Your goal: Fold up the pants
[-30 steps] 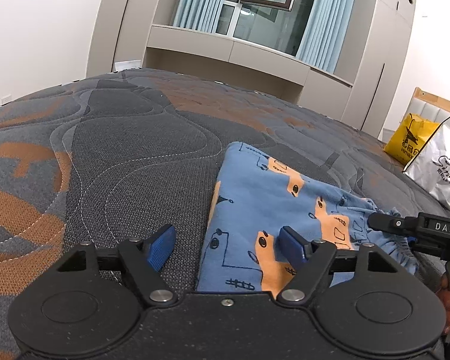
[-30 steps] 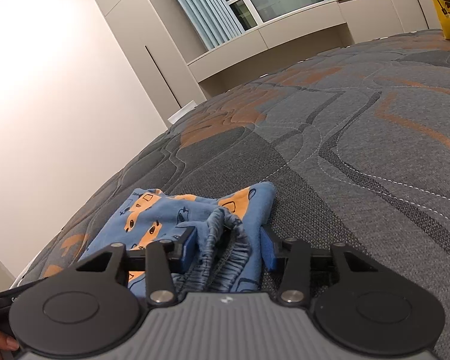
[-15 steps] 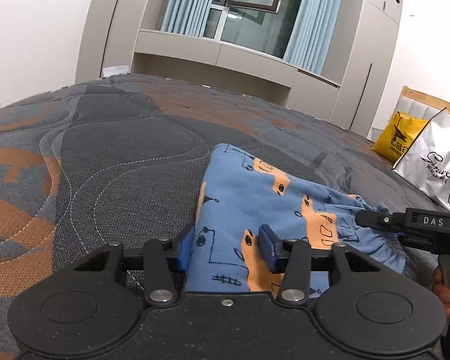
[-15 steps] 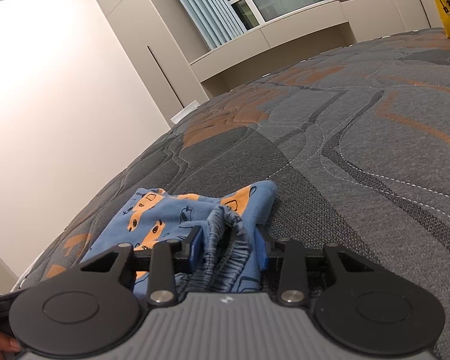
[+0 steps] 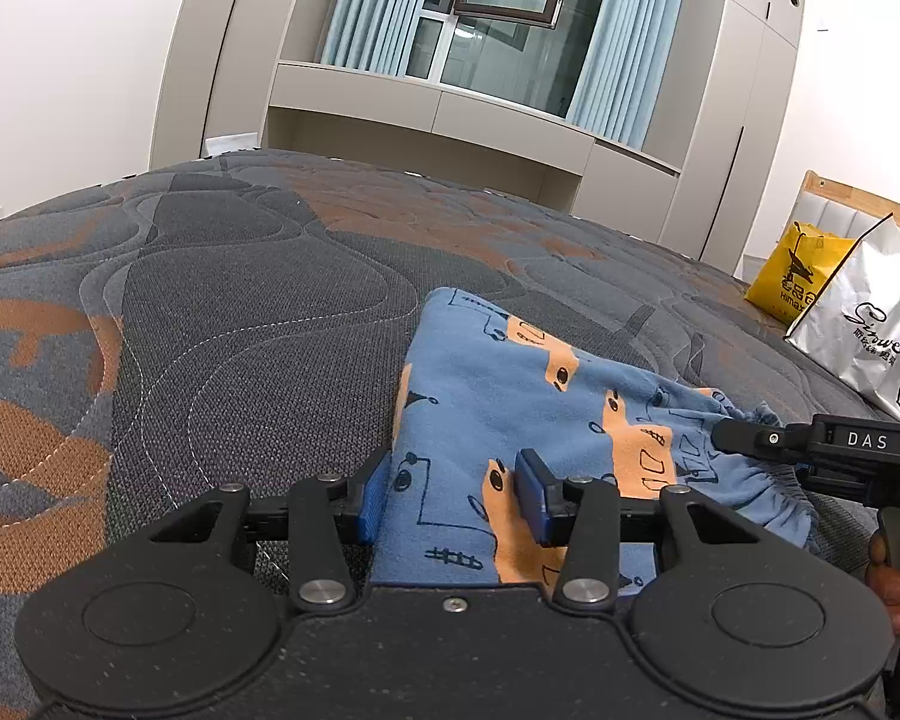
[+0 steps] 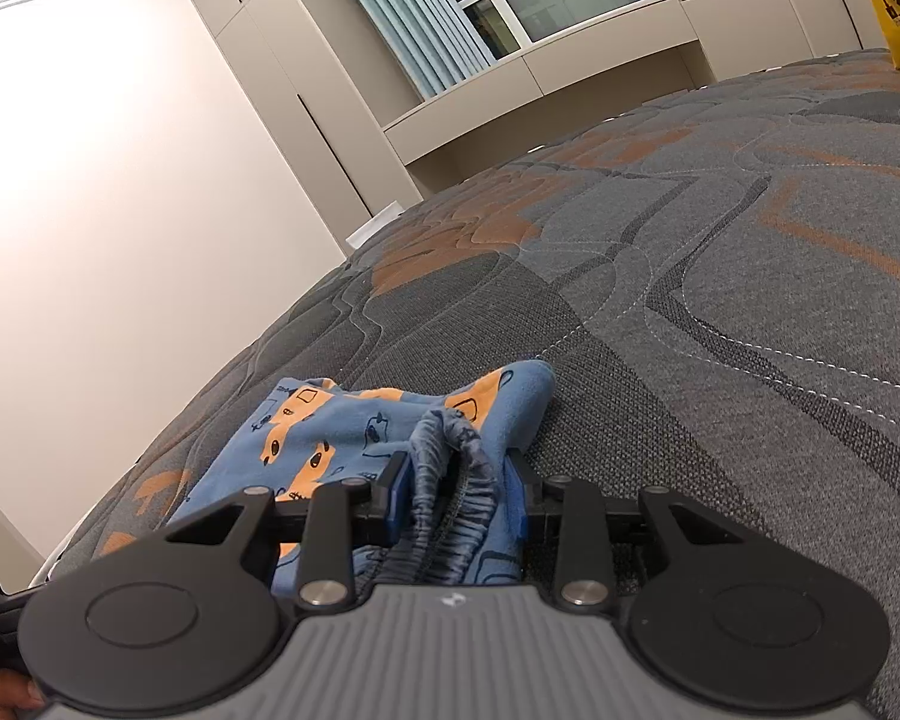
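Observation:
The blue pants (image 5: pixel 498 402) with orange print lie folded on the quilted bed. My left gripper (image 5: pixel 453 495) straddles the near left corner of the cloth; its blue pads (image 5: pixel 373 497) are part closed around it but do not press it flat. My right gripper (image 6: pixel 457 498) has its pads around the bunched elastic waistband (image 6: pixel 450 480) of the pants (image 6: pixel 330 438). In the left wrist view the right gripper's finger (image 5: pixel 768 438) lies on the waistband at the right.
The grey and orange quilted mattress (image 5: pixel 240 312) stretches away ahead. A yellow bag (image 5: pixel 798 282) and a white bag (image 5: pixel 870 330) stand at the right edge by the headboard. Cabinets and a curtained window are behind the bed.
My left gripper's jaws have narrowed from wide open around the pants' corner. My right gripper's jaws have narrowed around the waistband. Both have lifted slightly.

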Available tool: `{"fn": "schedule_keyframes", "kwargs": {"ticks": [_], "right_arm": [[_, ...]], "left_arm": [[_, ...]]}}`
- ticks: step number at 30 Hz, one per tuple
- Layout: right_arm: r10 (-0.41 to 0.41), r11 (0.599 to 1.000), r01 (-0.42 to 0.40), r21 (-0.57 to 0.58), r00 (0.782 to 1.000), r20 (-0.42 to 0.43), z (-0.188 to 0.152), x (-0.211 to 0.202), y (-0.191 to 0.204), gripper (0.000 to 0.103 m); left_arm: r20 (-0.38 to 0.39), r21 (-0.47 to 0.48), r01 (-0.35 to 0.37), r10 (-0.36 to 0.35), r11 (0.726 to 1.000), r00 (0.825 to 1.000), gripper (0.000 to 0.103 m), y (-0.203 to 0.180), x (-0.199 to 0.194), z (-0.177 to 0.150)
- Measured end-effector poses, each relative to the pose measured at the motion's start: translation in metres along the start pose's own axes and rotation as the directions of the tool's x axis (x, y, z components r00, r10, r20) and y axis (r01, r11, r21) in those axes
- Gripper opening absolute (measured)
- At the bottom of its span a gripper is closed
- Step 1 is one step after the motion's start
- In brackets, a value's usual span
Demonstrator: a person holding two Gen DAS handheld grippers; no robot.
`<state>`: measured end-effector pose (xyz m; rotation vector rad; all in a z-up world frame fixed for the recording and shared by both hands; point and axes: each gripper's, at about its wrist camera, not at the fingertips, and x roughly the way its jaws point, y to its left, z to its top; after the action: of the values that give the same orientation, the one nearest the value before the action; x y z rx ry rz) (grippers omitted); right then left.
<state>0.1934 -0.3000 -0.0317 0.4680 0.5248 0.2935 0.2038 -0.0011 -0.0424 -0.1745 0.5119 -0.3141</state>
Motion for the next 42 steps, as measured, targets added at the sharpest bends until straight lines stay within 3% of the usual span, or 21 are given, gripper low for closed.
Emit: {"fn": "schedule_keyframes", "kwargs": {"ticks": [12, 18, 27, 29, 31, 35, 42], "right_arm": [[-0.003, 1.000, 0.003, 0.002, 1.000, -0.007, -0.001, 0.002, 0.000, 0.037], [-0.007, 1.000, 0.007, -0.002, 1.000, -0.014, -0.001, 0.003, 0.001, 0.036], [-0.028, 0.999, 0.028, -0.041, 1.000, -0.001, -0.003, 0.001, 0.008, 0.033], [-0.031, 0.998, 0.032, -0.050, 1.000, 0.002, -0.003, 0.000, 0.010, 0.029], [-0.043, 0.997, 0.044, -0.071, 0.999, 0.009, -0.003, -0.002, 0.015, 0.027], [-0.071, 0.996, 0.072, -0.059, 0.997, 0.013, 0.001, -0.005, 0.026, 0.023], [-0.018, 0.998, 0.022, -0.066, 0.998, 0.055, 0.030, -0.001, 0.039, 0.019]], "left_arm": [[-0.003, 0.000, -0.001, 0.001, 1.000, 1.000, 0.047, 0.000, 0.000, 0.000], [-0.048, -0.035, -0.026, 0.024, 0.999, 0.999, 0.046, -0.003, 0.006, 0.007], [-0.041, -0.041, -0.031, 0.030, 0.999, 0.999, 0.032, -0.005, 0.001, 0.011], [-0.033, -0.046, -0.029, 0.028, 0.998, 0.999, 0.022, -0.005, -0.001, 0.012], [-0.027, -0.055, -0.017, 0.016, 0.998, 1.000, 0.019, -0.003, -0.004, 0.015], [-0.024, -0.079, 0.006, -0.008, 0.997, 1.000, 0.018, 0.001, -0.005, 0.023], [0.025, -0.030, -0.001, 0.001, 1.000, 1.000, 0.018, 0.003, 0.003, 0.048]]}}
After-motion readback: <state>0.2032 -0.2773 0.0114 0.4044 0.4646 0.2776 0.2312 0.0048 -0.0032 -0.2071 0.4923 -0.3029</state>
